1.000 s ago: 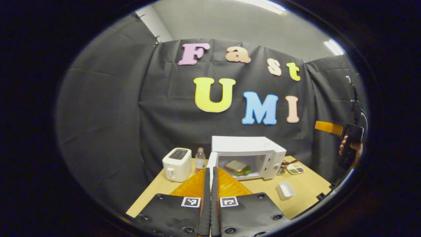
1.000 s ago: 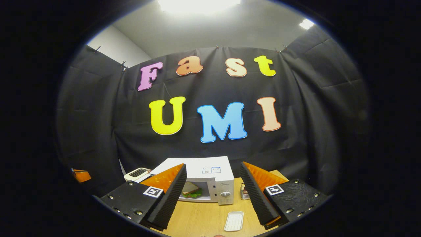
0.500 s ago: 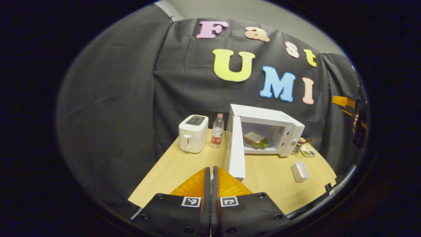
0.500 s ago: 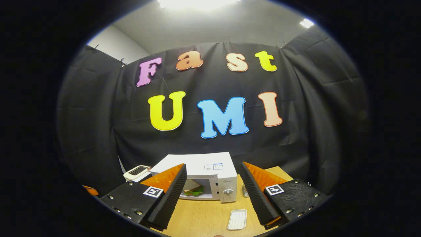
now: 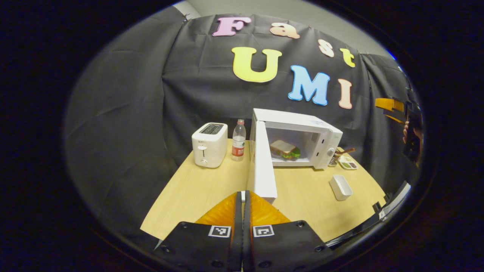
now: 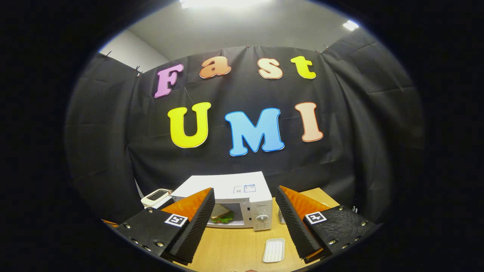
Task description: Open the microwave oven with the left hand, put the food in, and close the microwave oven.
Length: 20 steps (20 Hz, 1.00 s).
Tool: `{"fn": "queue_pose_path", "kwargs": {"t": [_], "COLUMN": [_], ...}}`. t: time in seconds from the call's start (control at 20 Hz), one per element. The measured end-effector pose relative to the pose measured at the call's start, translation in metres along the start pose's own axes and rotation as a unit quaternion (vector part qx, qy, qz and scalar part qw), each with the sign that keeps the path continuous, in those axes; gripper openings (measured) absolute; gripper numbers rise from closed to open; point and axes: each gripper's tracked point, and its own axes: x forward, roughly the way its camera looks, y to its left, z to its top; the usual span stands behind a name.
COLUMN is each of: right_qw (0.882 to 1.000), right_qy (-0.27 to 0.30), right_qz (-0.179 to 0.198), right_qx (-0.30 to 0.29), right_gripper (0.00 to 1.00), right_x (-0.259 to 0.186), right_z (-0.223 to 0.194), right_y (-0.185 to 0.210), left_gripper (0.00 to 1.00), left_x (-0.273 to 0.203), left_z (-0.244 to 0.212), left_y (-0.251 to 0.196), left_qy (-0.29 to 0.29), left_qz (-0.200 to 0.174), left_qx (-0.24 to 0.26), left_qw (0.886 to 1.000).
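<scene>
sandwich (image 5: pixel 284 149) sat inside white microwave oven (image 5: pixel 302 130) at table's back edge, door (image 5: pixel 261 166) open. closing step next: left gripper (image 5: pixel 242 219) clenched empty, must push door; right gripper (image 6: pixel 244 223) released.

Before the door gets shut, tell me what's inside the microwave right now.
Inside the microwave, behind its open door, lies a sandwich with green leaves poking out, on the cavity floor. In the right gripper view the right gripper's finger covers the cavity's left part.

Sandwich (image 5: pixel 284 148) in microwave (image 5: pixel 298 136), toaster (image 5: pixel 209 150) & bottle (image 5: pixel 238 140) left
</scene>
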Motion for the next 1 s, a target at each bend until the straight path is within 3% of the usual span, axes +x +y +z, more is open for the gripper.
{"fn": "queue_pose_path", "kwargs": {"t": [0.3,0.65,1.0], "right_qw": [1.0,0.999,0.999], "right_qy": [-0.009,-0.018,-0.038], "right_qz": [0.003,0.038,0.021], "right_qx": [-0.003,-0.004,0.001], "right_gripper": [0.97,0.97,0.97], "right_x": [0.001,0.017,0.036], "right_z": [0.006,0.013,0.026], "right_y": [-0.009,-0.021,-0.065], "left_gripper": [0.07,0.07,0.07], "left_x": [0.005,0.02,0.049], "left_z": [-0.006,-0.008,-0.003], "left_y": [-0.045,-0.115,-0.189], "left_qy": [0.011,0.02,0.025], "left_qz": [-0.034,-0.046,-0.077], "left_qx": [-0.005,-0.004,-0.001], "left_qw": [0.999,0.999,0.997]}}
